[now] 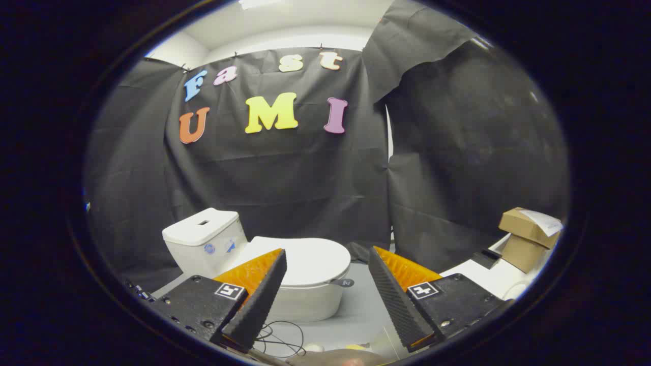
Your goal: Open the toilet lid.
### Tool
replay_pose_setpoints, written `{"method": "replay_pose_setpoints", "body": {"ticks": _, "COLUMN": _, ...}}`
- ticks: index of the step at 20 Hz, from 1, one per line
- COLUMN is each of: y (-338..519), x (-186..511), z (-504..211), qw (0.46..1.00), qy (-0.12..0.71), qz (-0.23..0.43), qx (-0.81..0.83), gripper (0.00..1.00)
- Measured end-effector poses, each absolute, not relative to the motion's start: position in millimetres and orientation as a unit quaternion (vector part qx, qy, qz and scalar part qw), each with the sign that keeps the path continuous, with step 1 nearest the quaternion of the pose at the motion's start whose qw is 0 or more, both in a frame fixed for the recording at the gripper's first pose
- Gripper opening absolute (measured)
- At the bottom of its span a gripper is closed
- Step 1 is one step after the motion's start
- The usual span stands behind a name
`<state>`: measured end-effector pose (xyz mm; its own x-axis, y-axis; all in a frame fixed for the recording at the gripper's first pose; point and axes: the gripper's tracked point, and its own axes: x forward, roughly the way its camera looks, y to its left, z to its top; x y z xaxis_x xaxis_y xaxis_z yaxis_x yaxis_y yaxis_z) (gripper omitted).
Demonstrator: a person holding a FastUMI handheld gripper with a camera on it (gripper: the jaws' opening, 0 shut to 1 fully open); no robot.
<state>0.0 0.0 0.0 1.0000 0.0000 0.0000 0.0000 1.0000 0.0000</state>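
A white toilet (300, 300) stands on the grey floor ahead of me, its tank (203, 239) to the left against the black cloth wall. The lid (310, 262) lies flat and closed over the bowl, with a small dark tab (345, 282) at its front right edge. My gripper (325, 256) is open, held above and in front of the toilet, nothing between its fingers. The left finger (257, 300) overlaps the lid's left part in the picture; the right finger (394, 300) stands to the right of the bowl. No contact with the lid shows.
Thin dark cables (279, 340) lie on the floor just in front of the bowl. To the right, two cardboard boxes (526, 236) sit on a white surface (483, 277). Black cloth hangs close behind the toilet and along the right side.
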Motion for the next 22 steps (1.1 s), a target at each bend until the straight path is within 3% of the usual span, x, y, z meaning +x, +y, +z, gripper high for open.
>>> {"method": "replay_pose_setpoints", "body": {"ticks": 13, "y": 1.7, "x": 18.1, "z": -3.8, "qw": 1.0, "qy": -0.002, "qz": 0.002, "qx": 0.012, "gripper": 1.0}}
{"method": "replay_pose_setpoints", "body": {"ticks": 22, "y": -11.4, "x": 74.1, "z": -26.7, "qw": 1.0, "qy": 0.026, "qz": 0.0, "qx": 0.016, "gripper": 1.0}}
